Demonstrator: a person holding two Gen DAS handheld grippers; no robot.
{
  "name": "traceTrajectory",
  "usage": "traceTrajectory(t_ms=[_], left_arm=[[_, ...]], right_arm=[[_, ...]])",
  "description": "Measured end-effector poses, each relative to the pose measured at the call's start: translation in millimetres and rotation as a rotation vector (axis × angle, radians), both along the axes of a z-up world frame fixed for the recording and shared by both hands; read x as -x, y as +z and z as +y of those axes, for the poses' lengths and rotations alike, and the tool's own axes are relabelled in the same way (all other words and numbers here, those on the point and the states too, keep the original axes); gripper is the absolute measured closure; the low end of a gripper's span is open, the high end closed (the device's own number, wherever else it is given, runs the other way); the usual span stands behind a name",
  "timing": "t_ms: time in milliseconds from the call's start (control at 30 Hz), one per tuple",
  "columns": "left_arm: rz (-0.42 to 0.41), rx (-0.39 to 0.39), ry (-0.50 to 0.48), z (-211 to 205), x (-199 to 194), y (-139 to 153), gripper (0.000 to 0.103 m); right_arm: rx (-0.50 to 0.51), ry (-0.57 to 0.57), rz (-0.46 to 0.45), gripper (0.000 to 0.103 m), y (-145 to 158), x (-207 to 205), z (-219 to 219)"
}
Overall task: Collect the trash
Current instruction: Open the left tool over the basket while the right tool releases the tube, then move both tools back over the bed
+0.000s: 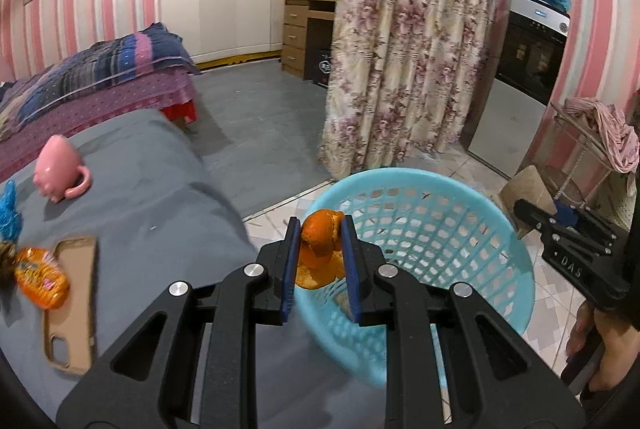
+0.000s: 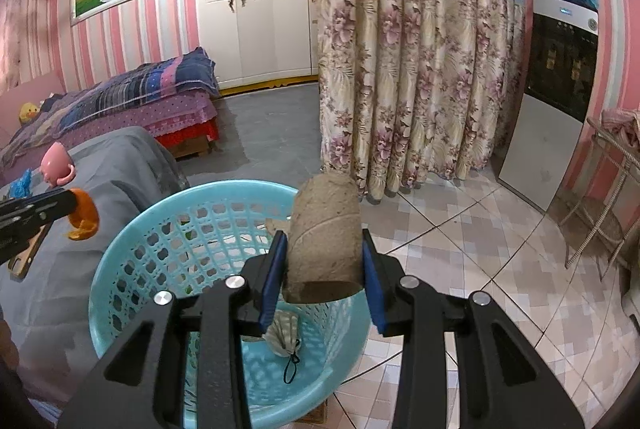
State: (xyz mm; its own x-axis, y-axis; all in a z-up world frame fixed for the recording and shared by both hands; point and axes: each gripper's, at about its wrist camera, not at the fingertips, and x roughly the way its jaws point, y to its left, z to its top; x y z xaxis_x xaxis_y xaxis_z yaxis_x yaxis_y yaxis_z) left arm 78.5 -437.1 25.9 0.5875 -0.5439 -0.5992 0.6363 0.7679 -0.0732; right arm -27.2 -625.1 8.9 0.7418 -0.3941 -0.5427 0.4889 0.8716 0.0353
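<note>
Left wrist view: left gripper has its jaws clamped on orange peel at the basket rim; push further over before releasing. Right gripper grips a cardboard tube above the opening, ready to drop.

The basket stood open at the top, its mouth unblocked apart from the two loads hanging over it: the roll in the right gripper above the near rim, and the peel in the left gripper over the rim on the table side. Inside, a mask lay on the bottom with room left around it. The table pressed against the basket's left side. On it a mug, a phone case and a wrapper stood well clear of the edge. Tiled floor lay open to the right, up to the curtain.
</note>
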Motion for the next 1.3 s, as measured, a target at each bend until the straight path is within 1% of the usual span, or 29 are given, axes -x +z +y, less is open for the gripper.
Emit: traceTrajectory(t_ms=[100,167,233,367,400,433,500,600,700,733,800,833,900,967,1067,1133,1300], left_arm=[[0.001,0.009,-0.011,-12.2,-2.1,2.3,0.082],[-0.002,0.006,-0.014,-16.9,-1.8,3.6,0.074],[-0.016,-0.001,0.000,-18.2,-2.6,5.6,0.049],[-0.028,-0.005,0.040,-6.5,-8.0,9.1,0.035],[-0.029,-0.010,0.054,-2.6,-10.4,9.3,0.029],[-0.035,-0.016,0.078,4.1,-12.9,9.3,0.024],[-0.044,-0.018,0.117,17.3,-18.0,9.9,0.021],[-0.033,-0.019,0.158,37.8,-26.2,9.5,0.019],[-0.045,-0.034,0.196,60.5,-27.4,7.4,0.016],[-0.051,-0.040,0.204,65.0,-27.0,7.2,0.015],[-0.063,-0.053,0.220,76.0,-26.0,6.7,0.015],[-0.063,-0.053,0.229,82.7,-26.3,7.0,0.014],[-0.054,-0.041,0.245,94.3,-26.6,8.0,0.014],[-0.048,-0.026,0.262,107.8,-27.3,11.5,0.013],[-0.055,-0.013,0.283,126.7,-26.5,17.7,0.011],[-0.059,-0.002,0.296,141.0,-25.9,22.7,0.009],[-0.068,-0.003,0.329,173.6,-26.2,31.2,0.006]], right_arm=[[-0.002,-0.007,0.001,0.066,-0.3,0.9,-4.8],[0.000,-0.008,0.004,0.066,-0.4,0.5,-5.7],[0.000,-0.005,0.003,0.066,-0.4,-0.1,-4.8],[0.012,0.011,0.010,0.066,-2.4,-4.2,-0.7],[0.014,0.016,0.013,0.066,-3.0,-6.1,2.3],[0.014,0.023,0.017,0.066,-4.7,-9.1,4.9],[0.014,0.033,0.022,0.066,-6.4,-14.2,10.5],[0.019,0.043,0.025,0.066,-7.5,-21.4,21.1],[0.025,0.048,0.022,0.063,-7.0,-30.7,28.6],[0.025,0.050,0.020,0.060,-6.8,-32.8,30.3],[0.020,0.053,0.020,0.048,-7.2,-36.7,34.6],[0.022,0.052,0.018,0.037,-7.2,-37.7,36.2],[0.026,0.053,0.018,0.030,-7.1,-40.6,40.8],[0.033,0.049,0.021,0.013,-6.2,-43.0,45.1],[0.049,0.041,0.024,0.007,-4.1,-46.2,53.3],[0.066,0.041,0.031,0.005,-1.9,-49.5,61.7],[0.072,0.051,0.013,0.005,8.6,-60.4,81.8]])
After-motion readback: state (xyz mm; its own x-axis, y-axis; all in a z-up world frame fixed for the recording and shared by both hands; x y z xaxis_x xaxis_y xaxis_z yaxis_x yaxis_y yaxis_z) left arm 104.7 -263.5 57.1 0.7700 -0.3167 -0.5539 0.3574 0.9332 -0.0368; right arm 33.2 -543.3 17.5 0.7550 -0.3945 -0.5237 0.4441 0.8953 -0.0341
